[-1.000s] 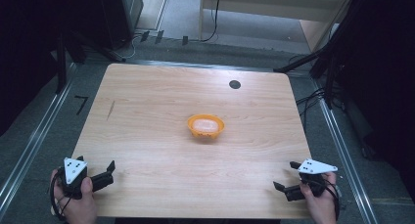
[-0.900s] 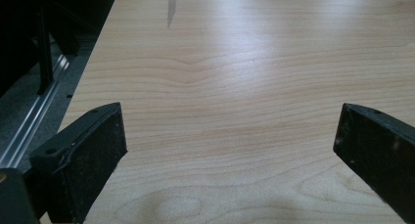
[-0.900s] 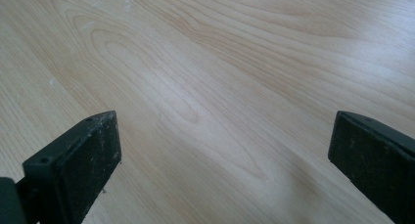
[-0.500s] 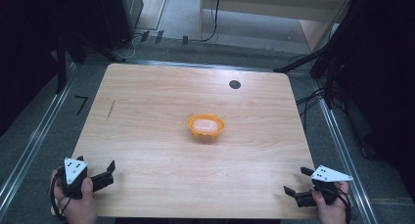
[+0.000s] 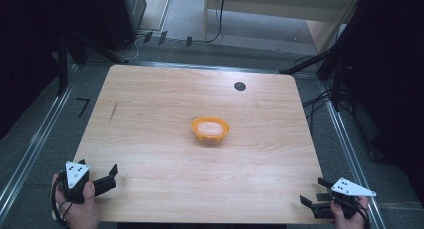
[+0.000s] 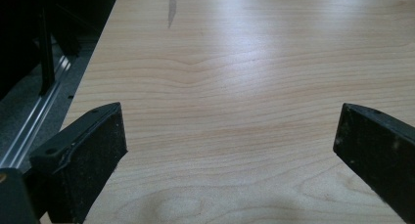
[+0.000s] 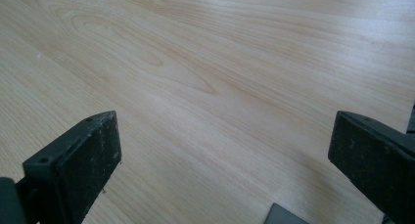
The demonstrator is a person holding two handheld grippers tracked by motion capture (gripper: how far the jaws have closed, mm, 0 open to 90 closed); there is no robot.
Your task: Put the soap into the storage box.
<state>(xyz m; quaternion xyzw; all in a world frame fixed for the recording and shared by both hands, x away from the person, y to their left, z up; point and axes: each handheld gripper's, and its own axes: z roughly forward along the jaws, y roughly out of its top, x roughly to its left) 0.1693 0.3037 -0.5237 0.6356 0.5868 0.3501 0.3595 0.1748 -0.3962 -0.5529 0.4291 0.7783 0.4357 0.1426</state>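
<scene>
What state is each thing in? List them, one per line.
Left gripper: open, empty, at the table's near left corner.
Right gripper: open, empty, at the near right corner.
Bowl: upright at mid-table, something pale inside, untouched.
Table: bare wood, one dark round spot near the far edge.

Setting: a lab or recording rig, not a home. My wooden desk stands alone on grey carpeted floor, flanked by metal floor rails on both sides. Black cables trail across the floor at right; more run along the far edge. Dark stands and dark drapery surround it. A light wooden cabinet stands behind.
</scene>
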